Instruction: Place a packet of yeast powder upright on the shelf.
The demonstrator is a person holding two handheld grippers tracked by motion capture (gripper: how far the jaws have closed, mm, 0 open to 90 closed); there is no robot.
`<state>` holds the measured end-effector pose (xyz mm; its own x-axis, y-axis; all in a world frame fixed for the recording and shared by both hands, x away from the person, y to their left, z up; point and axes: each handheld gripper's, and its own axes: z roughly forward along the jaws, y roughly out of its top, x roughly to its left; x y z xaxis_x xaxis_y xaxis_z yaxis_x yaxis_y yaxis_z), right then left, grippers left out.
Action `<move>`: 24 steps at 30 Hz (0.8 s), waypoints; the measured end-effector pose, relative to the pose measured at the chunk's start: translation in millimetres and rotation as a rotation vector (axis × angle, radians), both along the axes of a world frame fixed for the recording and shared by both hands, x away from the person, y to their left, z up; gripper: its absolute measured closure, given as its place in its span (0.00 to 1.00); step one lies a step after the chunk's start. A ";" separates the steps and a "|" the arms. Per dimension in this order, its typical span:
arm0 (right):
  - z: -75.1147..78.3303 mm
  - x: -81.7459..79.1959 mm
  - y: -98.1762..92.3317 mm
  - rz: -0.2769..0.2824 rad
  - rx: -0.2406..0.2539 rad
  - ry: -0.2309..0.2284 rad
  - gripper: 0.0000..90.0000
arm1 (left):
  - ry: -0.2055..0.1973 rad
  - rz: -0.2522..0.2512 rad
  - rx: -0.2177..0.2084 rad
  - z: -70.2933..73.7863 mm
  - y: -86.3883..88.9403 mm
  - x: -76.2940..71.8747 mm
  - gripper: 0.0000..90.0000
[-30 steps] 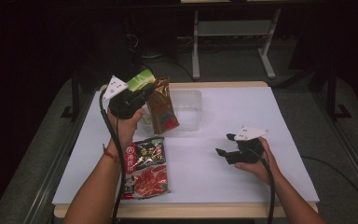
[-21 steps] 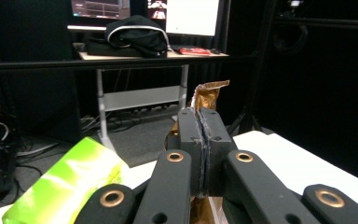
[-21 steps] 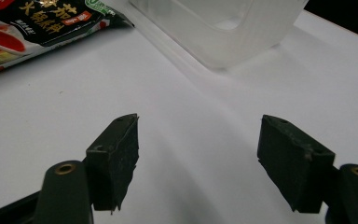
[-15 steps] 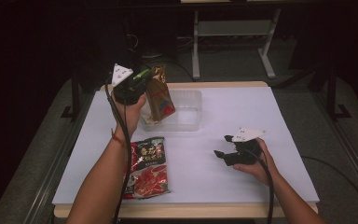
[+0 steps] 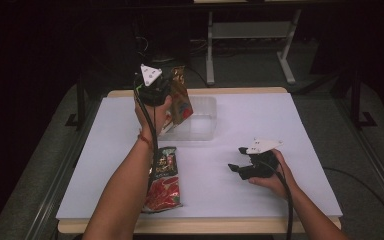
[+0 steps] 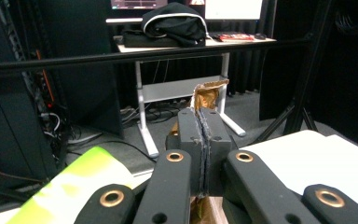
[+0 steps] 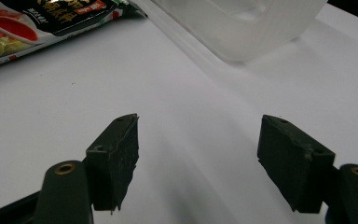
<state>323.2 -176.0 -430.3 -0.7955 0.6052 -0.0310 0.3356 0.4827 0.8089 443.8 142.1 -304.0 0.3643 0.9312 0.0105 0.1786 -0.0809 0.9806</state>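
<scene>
My left gripper point(image 5: 166, 89) is raised over the back left of the white table point(image 5: 290, 130), shut on the edge of a brown snack packet point(image 5: 181, 100). The packet hangs tilted over the left end of a clear plastic box point(image 5: 202, 122). In the left gripper view the jaws point(image 6: 203, 122) are pressed together, with the packet's torn brown top point(image 6: 208, 93) sticking up between them. My right gripper point(image 5: 236, 168) rests low on the table at the right, open, pointing left. Its fingers point(image 7: 198, 154) stand wide apart with nothing between them.
A red snack packet point(image 5: 163, 179) lies flat near the front left, partly under the left forearm; its top end point(image 7: 37, 18) lies ahead of the right gripper, beside the clear box point(image 7: 242, 23). A yellow-green surface point(image 6: 74, 182) lies close below the left gripper. A desk frame point(image 5: 250, 30) stands behind the table.
The left hand has carried the brown packet to the right and farther back, from beside the clear box to over its left end. The right hand has stayed where it was.
</scene>
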 end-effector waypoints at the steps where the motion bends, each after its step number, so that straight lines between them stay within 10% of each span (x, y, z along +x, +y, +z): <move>1: -0.3 -0.3 0.6 0.002 -0.002 0.002 0.31 | 0.003 0.002 -0.002 -1.7 -0.4 0.8 0.99; 11: -2.6 -0.3 2.8 0.012 -0.010 0.010 0.31 | -0.047 0.072 -0.005 1.3 6.0 -4.9 0.99; 24: -4.8 -1.0 5.9 0.025 -0.025 0.018 0.31 | -0.007 0.085 -0.006 -18.5 -2.0 -4.1 0.99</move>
<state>322.2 -170.1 -435.1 -0.8108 0.5844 -0.0317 0.3374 0.5111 0.7905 439.7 140.2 -322.5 0.2836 0.9589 0.0073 0.1774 -0.0600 0.9823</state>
